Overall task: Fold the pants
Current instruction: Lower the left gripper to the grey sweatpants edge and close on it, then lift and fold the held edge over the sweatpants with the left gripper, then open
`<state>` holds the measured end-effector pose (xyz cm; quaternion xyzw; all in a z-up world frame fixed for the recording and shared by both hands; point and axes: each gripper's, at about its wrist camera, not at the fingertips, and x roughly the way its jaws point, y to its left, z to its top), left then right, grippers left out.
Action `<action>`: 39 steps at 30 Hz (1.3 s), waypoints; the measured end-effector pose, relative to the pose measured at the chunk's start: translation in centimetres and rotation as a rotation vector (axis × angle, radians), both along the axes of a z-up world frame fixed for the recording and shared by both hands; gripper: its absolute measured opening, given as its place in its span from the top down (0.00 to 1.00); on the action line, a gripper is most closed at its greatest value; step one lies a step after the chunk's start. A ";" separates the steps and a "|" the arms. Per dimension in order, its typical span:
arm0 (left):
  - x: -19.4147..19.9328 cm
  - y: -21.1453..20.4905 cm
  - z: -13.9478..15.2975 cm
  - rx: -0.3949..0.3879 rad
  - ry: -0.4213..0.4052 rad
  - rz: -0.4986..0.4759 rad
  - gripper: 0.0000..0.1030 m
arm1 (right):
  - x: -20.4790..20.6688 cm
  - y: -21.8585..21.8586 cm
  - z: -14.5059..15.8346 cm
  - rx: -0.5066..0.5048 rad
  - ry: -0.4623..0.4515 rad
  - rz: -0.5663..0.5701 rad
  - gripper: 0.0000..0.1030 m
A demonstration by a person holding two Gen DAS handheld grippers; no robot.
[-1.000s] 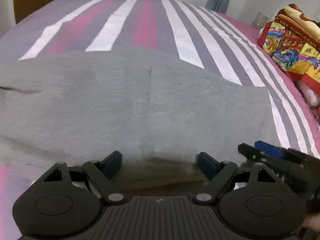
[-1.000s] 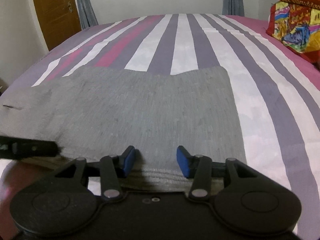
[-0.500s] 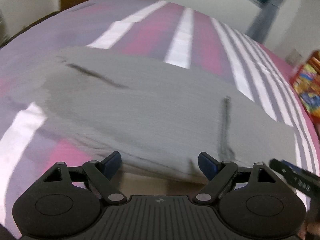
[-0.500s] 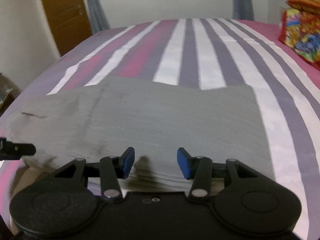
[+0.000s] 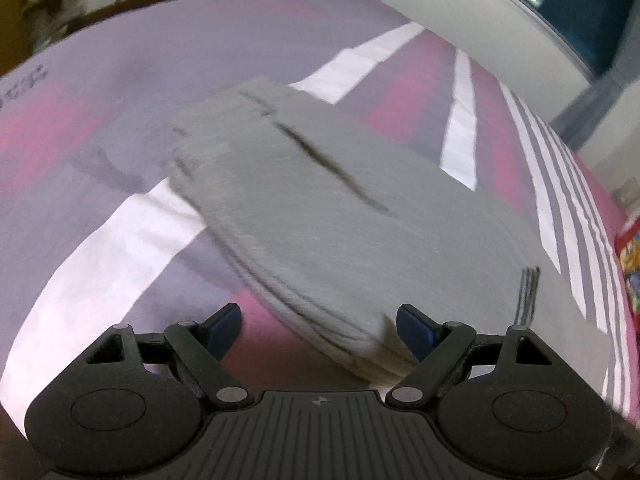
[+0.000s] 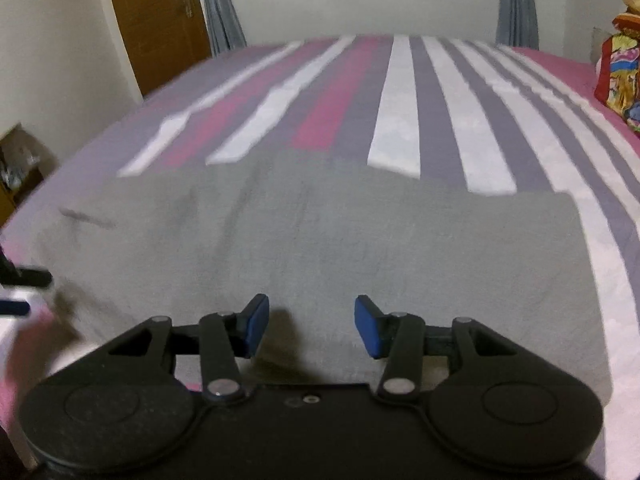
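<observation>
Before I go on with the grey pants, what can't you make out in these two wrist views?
- Pants, left wrist view: motion blur smears the surface; near edge hidden behind the left gripper.
- Pants' near edge, right wrist view: covered by the right gripper body.
- Left gripper in the right wrist view: cut off by the frame's left edge, blurred.
- Colourful bedding: cropped at the right edge.

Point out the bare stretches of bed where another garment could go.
Free: the striped bedspread beyond the folded grey pants, up to the far wall, and the strip to their right. Crowded: the near edge under both hand-held grippers, and the far right by the colourful bedding.
</observation>
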<state>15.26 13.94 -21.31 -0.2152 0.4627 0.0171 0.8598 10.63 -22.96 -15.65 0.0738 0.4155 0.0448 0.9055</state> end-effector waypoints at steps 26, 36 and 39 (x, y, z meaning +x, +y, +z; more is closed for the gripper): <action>2.4 4.2 -5.8 -0.443 -0.027 0.156 0.21 | 0.0 -0.5 -1.3 0.022 0.006 0.010 0.53; 3.3 5.1 -7.7 -0.534 -0.018 0.211 0.56 | 0.3 -0.2 -0.3 -0.010 -0.023 0.007 0.53; 4.0 4.5 -7.7 -0.521 -0.028 0.215 0.56 | 1.3 0.0 0.1 -0.048 -0.041 0.006 0.53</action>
